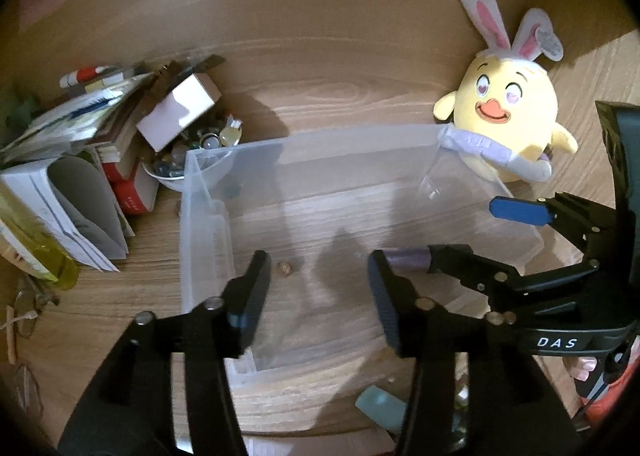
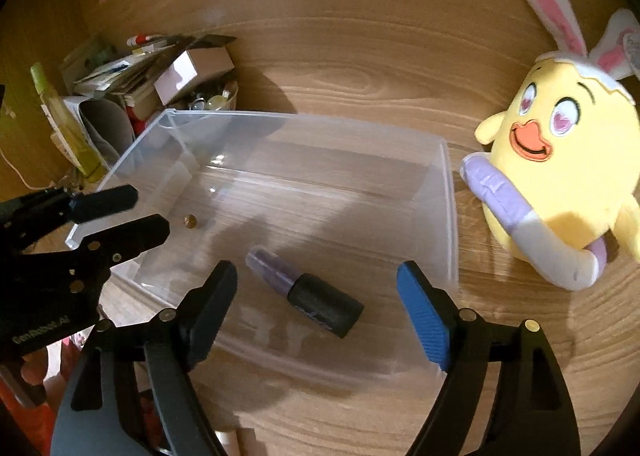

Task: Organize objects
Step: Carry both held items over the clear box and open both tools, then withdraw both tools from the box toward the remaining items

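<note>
Bin (image 2: 448, 216) sits mid tabletop (image 2: 360, 56). In the bin: bottle (image 2: 308, 292) lying on its side near the front, small knob (image 2: 190, 221) toward the left wall. Plush toy (image 2: 560, 176) just right of the bin. Book pile (image 1: 80, 160) and bowl (image 1: 168, 176) behind-left.

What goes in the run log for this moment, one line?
left tool: open, empty | right tool: open over bottle | bottle: lying in clear bin | plush chick: outside bin
</note>
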A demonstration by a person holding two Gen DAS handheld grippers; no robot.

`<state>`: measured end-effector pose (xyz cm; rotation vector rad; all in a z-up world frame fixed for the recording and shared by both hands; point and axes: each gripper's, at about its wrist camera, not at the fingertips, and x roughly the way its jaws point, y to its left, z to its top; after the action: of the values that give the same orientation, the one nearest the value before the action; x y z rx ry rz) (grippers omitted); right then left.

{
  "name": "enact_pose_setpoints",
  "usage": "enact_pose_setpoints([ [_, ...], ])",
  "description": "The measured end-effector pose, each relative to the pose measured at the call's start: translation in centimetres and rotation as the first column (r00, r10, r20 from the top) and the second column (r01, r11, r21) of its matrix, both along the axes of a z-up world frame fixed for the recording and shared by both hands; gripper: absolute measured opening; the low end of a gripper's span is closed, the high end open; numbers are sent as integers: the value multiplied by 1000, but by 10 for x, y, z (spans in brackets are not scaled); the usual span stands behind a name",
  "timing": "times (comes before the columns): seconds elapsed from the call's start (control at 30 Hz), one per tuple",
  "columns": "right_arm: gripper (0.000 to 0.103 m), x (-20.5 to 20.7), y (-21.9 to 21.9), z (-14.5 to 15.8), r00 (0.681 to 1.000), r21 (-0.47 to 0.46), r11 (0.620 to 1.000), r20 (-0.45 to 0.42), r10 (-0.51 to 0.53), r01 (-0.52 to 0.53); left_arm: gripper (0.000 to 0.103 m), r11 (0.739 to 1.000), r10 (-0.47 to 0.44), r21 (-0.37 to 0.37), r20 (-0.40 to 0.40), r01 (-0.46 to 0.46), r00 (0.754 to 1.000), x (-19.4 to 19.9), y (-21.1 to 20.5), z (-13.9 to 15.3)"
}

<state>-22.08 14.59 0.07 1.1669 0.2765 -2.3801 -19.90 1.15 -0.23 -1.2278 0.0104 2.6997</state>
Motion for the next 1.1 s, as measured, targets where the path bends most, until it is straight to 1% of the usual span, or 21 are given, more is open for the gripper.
enact_pose_setpoints([
  [0.1, 81, 9, 3, 7, 1000, 0, 1000, -23, 0, 0, 61, 1000, 4, -4, -20, -4, 1000, 8, -2, 8],
  [0.17, 82, 17, 5, 13, 999, -5, 1000, -39, 6, -6, 73, 1000, 9, -6, -34, -9, 999, 15, -3, 13],
  [0.23, 83, 24, 6, 18, 998, -13, 1000, -55, 10, -11, 77, 1000, 11, -4, -49, -12, 999, 23, -5, 18],
  [0.3, 84, 33, 7, 24, 997, -19, 1000, -77, 15, -16, 79, 1000, 10, -2, -68, -10, 998, 32, -8, 24],
  [0.43, 86, 52, 12, 32, 994, -26, 999, -110, 25, -28, 88, 1000, 28, -3, -114, -28, 993, 55, -16, 35],
  [0.6, 86, 75, 19, 36, 989, -14, 999, -148, 29, -31, 91, 999, 50, -10, -138, -52, 989, 77, -30, 39],
  [0.7, 86, 87, 22, 31, 989, -14, 999, -144, 38, -40, 92, 998, 60, -15, -138, -63, 989, 87, -37, 35],
  [0.83, 86, 100, 24, 21, 992, -19, 999, -120, 49, -51, 92, 998, 63, -11, -103, -64, 993, 98, -45, 22],
  [1.1, 86, 123, 25, 1, 994, -7, 997, -77, 75, -75, 92, 999, 36, -36, -33, -38, 999, 122, -45, -8],
])
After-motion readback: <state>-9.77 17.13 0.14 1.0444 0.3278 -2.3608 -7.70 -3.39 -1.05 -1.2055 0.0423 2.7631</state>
